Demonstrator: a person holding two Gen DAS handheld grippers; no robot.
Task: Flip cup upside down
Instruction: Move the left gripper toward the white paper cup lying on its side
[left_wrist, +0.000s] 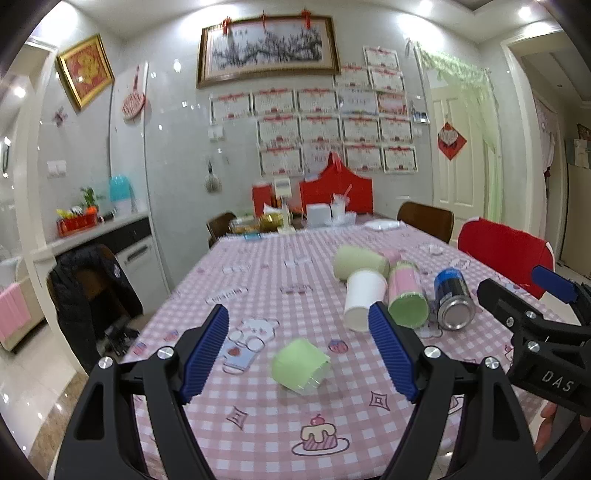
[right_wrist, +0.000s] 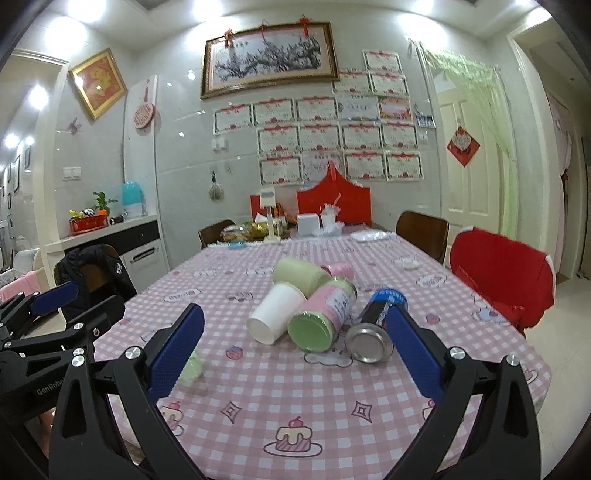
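A small light-green cup (left_wrist: 301, 367) lies on its side on the pink checked tablecloth (left_wrist: 258, 417), its clear rim toward me. My left gripper (left_wrist: 301, 341) is open, empty, its blue pads on either side of the cup, just short of it. In the right wrist view the cup (right_wrist: 192, 367) is mostly hidden behind the left pad. My right gripper (right_wrist: 295, 350) is open and empty above the tablecloth (right_wrist: 295, 398); it also shows at the right edge of the left wrist view (left_wrist: 532, 299).
Further back lie a white paper cup (left_wrist: 364, 299), a pale green cup (left_wrist: 360, 262), a pink bottle with green cap (left_wrist: 406, 299) and a blue can (left_wrist: 454, 299). Chairs stand around the table, one with a red cover (left_wrist: 506, 254). Boxes and clutter (left_wrist: 314, 214) fill the far end.
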